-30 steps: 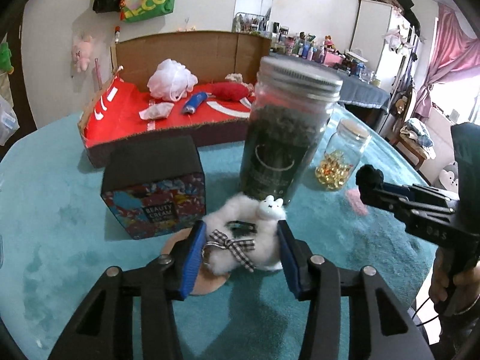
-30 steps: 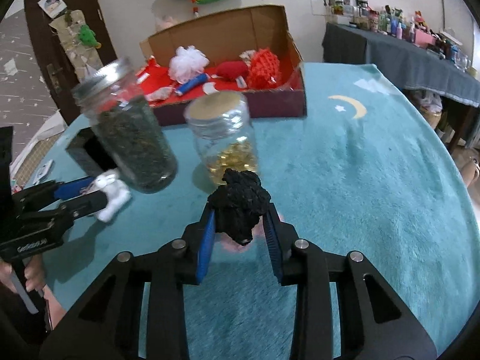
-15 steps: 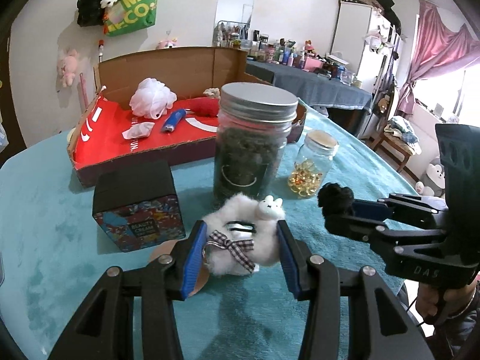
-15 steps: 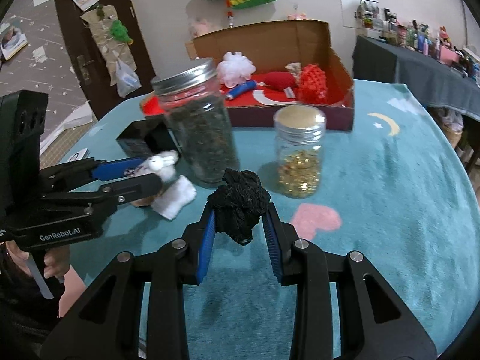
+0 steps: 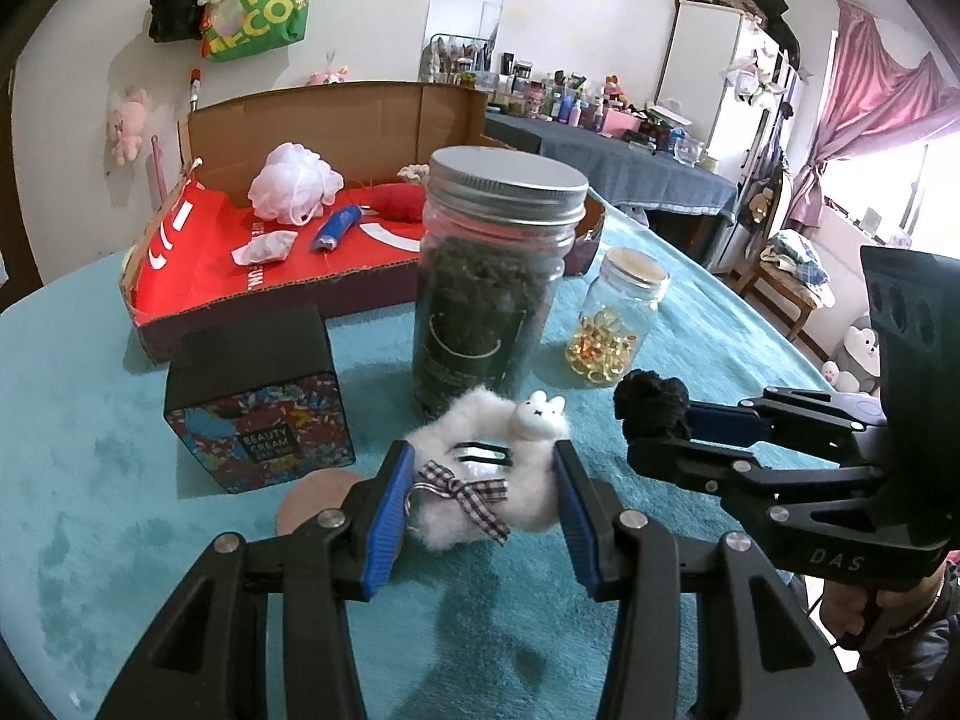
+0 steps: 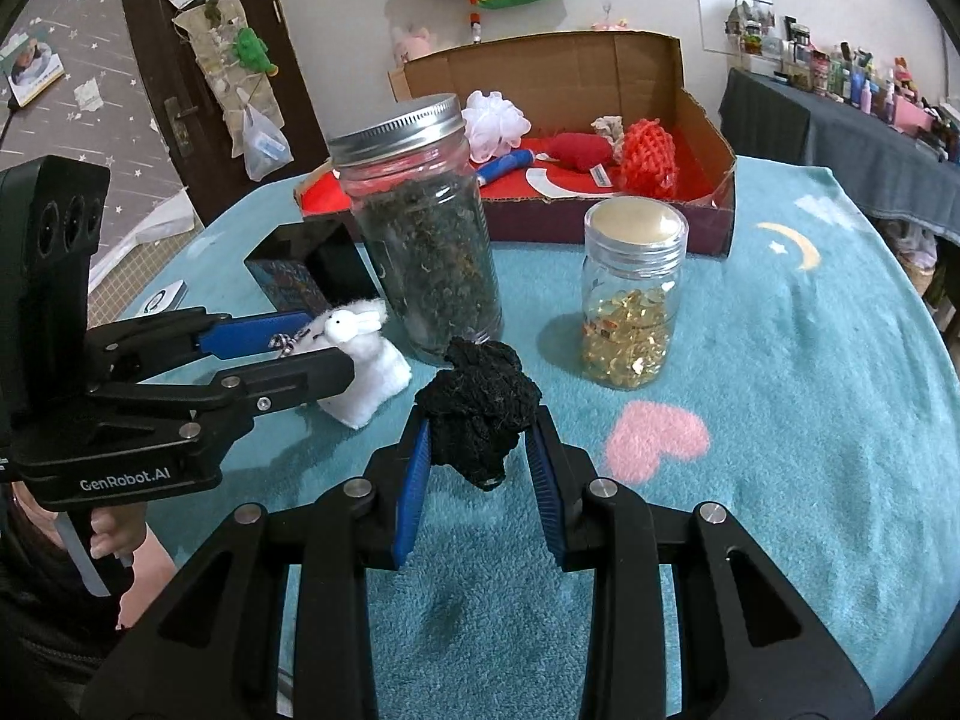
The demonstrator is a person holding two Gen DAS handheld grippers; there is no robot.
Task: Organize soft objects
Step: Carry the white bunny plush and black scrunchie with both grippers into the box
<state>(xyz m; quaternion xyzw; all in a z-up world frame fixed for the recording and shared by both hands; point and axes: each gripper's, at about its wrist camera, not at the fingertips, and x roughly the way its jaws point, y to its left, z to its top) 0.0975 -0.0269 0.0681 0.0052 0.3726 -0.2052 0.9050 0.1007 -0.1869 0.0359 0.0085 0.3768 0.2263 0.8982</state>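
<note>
Two hand-held grippers meet above a round bench (image 5: 108, 540) covered in a teal plush cloth, each carrying a soft item. The left hand-held gripper (image 5: 483, 480) is clamped on a white fluffy toy (image 5: 480, 498) with a small rabbit head and a checked bow, its blue pads (image 5: 393, 498) pressed to either side; in the right wrist view the toy (image 6: 366, 375) hangs clear of the cloth. The right hand-held gripper (image 6: 480, 456) is closed on a black woolly ball (image 6: 477, 405), also lifted off the bench, with the ball's shadow on the cloth below.

Just beyond the two grippers stand a tall glass jar (image 5: 495, 282) with a metal lid, filled with dark dried leaves, and to its right a smaller jar (image 5: 618, 327) of golden capsules. A dark printed box (image 5: 258, 396) sits left of the tall jar, with a tan disc (image 5: 312, 495) lying in front of it.

At the bench's far edge is an open cardboard box (image 5: 312, 120) with a red lining. In it lie a white mesh bath puff (image 5: 294, 183), a blue tube (image 5: 336, 228), a red cushion (image 6: 576, 150) and an orange-red net bundle (image 6: 648, 159). A pink heart (image 6: 654, 441) and a yellow moon (image 6: 792, 243) pattern the cloth toward the right edge.

A person's hand (image 6: 114, 534) grips the left tool's handle.
</note>
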